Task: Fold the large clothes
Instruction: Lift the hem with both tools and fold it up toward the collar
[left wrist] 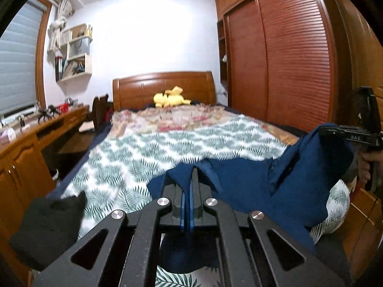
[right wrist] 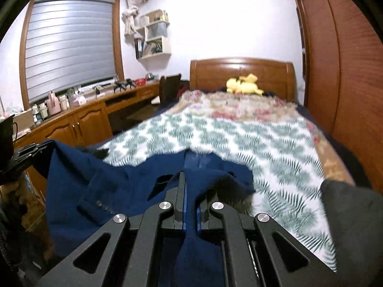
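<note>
Nearest the lens in the left wrist view, the left tool (left wrist: 189, 179) is clenched on a fold of the navy garment (left wrist: 251, 186); in the right wrist view the right tool (right wrist: 190, 186) is likewise clamped, a strip of the same blue cloth running between its jaws. The garment hangs between the two tools above the near end of the bed (left wrist: 134, 157), its lower part draping down out of sight — it looks lifted clear, not lying flat. The step in hand reads as the lift and spread before a fold; the next move calls for keeping both grips firm, drawing the cloth taut between them, and laying it flat on the leaf-print sheet (right wrist: 275, 148). Both tools point a little below level toward the headboard (left wrist: 165, 88); the person's right hand (left wrist: 368, 167) shows at the edge of the left view, gripping its handle. Farther off sit a yellow plush toy (left wrist: 171, 99), the counter (right wrist: 95, 110) along the window side, and the wardrobe (left wrist: 294, 55).
</note>
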`<state>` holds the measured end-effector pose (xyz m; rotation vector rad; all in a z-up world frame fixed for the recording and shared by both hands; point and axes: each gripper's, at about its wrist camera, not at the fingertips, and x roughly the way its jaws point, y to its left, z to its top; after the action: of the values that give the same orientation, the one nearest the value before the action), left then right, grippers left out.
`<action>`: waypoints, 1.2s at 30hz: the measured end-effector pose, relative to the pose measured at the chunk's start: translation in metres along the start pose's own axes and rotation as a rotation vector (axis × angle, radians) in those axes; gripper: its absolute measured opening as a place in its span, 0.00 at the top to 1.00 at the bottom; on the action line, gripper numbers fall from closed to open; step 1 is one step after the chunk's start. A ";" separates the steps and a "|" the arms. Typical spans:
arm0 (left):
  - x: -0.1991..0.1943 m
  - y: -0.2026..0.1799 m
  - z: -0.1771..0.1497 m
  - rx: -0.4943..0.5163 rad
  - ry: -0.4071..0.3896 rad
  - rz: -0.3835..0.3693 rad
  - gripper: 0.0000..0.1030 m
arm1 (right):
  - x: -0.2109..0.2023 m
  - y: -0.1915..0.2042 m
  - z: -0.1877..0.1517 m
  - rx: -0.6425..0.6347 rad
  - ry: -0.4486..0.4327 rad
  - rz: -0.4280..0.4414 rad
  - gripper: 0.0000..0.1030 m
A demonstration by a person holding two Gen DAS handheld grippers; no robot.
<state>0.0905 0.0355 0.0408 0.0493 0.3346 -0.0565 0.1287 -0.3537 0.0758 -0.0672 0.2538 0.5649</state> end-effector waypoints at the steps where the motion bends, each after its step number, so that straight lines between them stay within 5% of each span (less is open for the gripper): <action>1: -0.005 -0.001 0.005 0.005 -0.011 0.002 0.97 | -0.010 0.002 0.004 -0.009 -0.012 -0.004 0.95; 14: -0.078 0.001 0.047 0.032 -0.153 0.015 0.97 | -0.127 0.021 -0.001 -0.071 -0.155 -0.033 0.95; 18: -0.077 0.003 0.048 0.035 -0.150 0.019 0.97 | -0.125 0.014 -0.015 -0.059 -0.140 -0.065 0.95; 36: 0.120 0.005 -0.015 0.024 0.215 0.035 0.97 | 0.084 -0.012 -0.104 -0.026 0.249 -0.174 0.95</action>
<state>0.1995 0.0361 -0.0127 0.0851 0.5483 -0.0208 0.1806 -0.3335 -0.0460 -0.1840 0.4776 0.3860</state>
